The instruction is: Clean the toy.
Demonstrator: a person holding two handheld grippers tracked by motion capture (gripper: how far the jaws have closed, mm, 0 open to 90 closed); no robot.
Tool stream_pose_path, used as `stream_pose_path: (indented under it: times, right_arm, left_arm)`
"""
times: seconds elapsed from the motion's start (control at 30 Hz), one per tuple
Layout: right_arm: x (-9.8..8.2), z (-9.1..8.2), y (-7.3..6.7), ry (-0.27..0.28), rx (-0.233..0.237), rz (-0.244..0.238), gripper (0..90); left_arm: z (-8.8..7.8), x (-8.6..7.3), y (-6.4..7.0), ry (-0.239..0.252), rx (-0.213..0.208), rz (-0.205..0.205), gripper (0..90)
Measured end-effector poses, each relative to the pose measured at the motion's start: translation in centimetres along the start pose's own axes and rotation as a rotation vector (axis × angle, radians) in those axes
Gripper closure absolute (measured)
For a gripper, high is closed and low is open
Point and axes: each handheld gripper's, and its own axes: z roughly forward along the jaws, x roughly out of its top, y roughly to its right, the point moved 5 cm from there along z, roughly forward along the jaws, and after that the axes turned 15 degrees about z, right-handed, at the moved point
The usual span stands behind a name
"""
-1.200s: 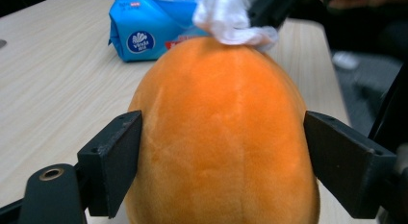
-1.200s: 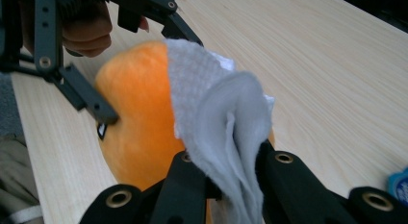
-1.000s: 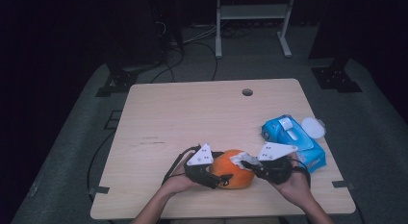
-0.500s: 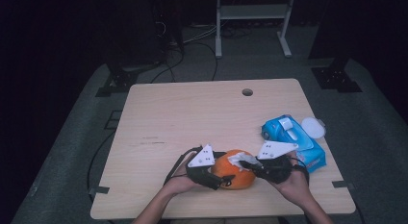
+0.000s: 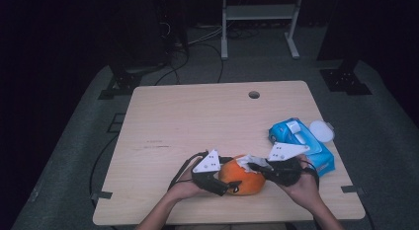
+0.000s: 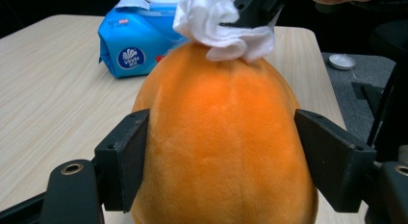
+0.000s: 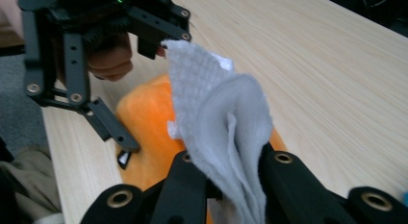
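An orange plush toy [image 5: 241,176] lies near the table's front edge. My left gripper [image 5: 223,183] is shut on it, one jaw pressed on each side of the toy [image 6: 221,137]. My right gripper [image 5: 254,167] is shut on a white wipe [image 5: 250,162] and holds the wipe [image 6: 222,27] against the top of the toy. In the right gripper view the wipe [image 7: 219,123] stands up crumpled between the jaws, with the toy [image 7: 149,123] behind it and the left gripper [image 7: 122,154] at its far side.
A blue pack of wet wipes [image 5: 301,141] lies at the right of the table [image 5: 197,121], with a round white lid [image 5: 321,130] beside it. A cable hole [image 5: 254,95] sits near the far edge. Stands and cables are on the floor beyond.
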Motion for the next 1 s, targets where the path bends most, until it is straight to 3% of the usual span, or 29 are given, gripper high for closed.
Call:
stream_pose_path:
  times: [0.17, 0.27, 0.37, 0.4, 0.47, 0.53, 0.7, 0.8, 0.83, 1.0]
  right_arm:
    - [-0.1, -0.6, 0.7, -0.004, -0.052, -0.014, 82.9]
    - [-0.2, -0.7, 0.8, 0.006, -0.033, 0.011, 82.8]
    - [0.3, -0.3, -1.0, 0.011, 0.031, -0.002, 82.8]
    - [0.5, 0.3, -2.3, 0.007, 0.062, -0.036, 82.7]
    - [0.5, 0.8, -3.3, -0.011, 0.062, -0.071, 82.8]
    - [0.5, 0.9, -3.4, -0.015, 0.051, -0.082, 82.8]
    - [0.0, -0.2, -0.4, -0.001, -0.006, -0.012, 82.9]
    - [-0.6, -0.5, 0.9, -0.015, -0.050, -0.004, 82.8]
    - [-1.2, -0.7, 1.8, -0.017, -0.034, 0.043, 82.8]
    - [-1.8, -1.1, 2.4, -0.027, -0.027, 0.065, 82.8]
  left_arm:
    - [-0.2, -0.1, 0.0, -0.013, 0.005, 0.003, 23.7]
    - [0.0, 0.2, 0.1, -0.009, 0.006, 0.007, 23.7]
    - [0.4, 0.9, 0.5, -0.016, 0.012, 0.047, 23.5]
    - [0.6, 1.1, 0.9, -0.026, 0.006, 0.076, 23.3]
    - [0.7, 1.1, 1.0, -0.033, 0.006, 0.084, 23.4]
    - [0.5, 0.8, 0.9, -0.034, 0.004, 0.078, 23.7]
    - [-0.3, -0.9, -0.2, -0.052, -0.010, -0.004, 24.5]
    - [-0.7, -1.6, -0.6, -0.050, -0.013, -0.035, 24.5]
    - [-0.9, -1.9, -0.7, -0.038, -0.022, -0.045, 24.5]
    - [-0.8, -1.7, -0.5, -0.053, -0.024, -0.028, 24.5]
